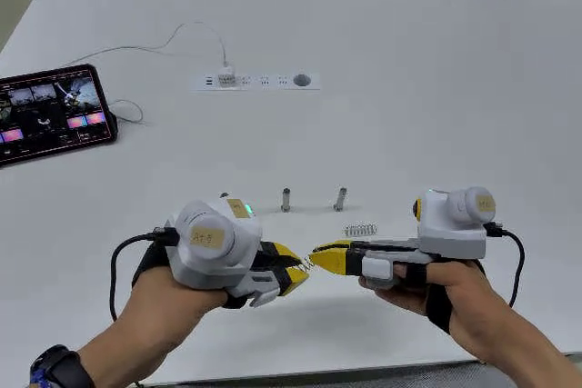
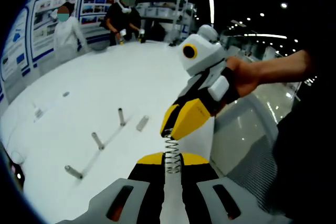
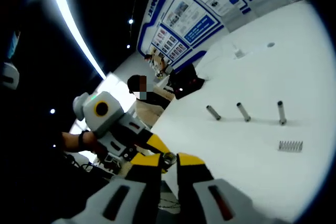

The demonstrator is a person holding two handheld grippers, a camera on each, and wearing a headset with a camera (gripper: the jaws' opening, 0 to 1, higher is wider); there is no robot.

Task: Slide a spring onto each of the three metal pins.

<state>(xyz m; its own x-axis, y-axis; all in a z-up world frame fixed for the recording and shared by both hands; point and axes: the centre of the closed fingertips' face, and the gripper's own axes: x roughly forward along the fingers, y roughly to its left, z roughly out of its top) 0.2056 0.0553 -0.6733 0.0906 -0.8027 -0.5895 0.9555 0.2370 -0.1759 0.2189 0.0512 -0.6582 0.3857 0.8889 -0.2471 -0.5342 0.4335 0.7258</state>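
Nearest the person, above the near part of the worktop [image 1: 436, 88], a spring [image 2: 172, 157] is held by both claws at once. The left claw [image 2: 172, 162] is closed on its lower end and the right claw [image 2: 181, 124] is pinched on its upper end, so the coil spans the small gap between the yellow tips.

The spring is judged to be very light and thin-wired, easily bent and easily flung. If it is squeezed hard across the coils, it may be flattened or shot out sideways. It is best taken near one end, across its width and with modest pressure, so that the open bore at the other end is left free for a pin.

Just beyond the claws a second spring [image 1: 360, 230] lies on its side on the worktop, touching nothing. Further back the three metal pins [image 3: 242, 112] stand upright in a row, all bare. They are judged to be stiff and fixed, so only the spring should need steering. Well beyond them, a power strip [image 1: 255, 81] and a tablet [image 1: 53, 111] are seen.
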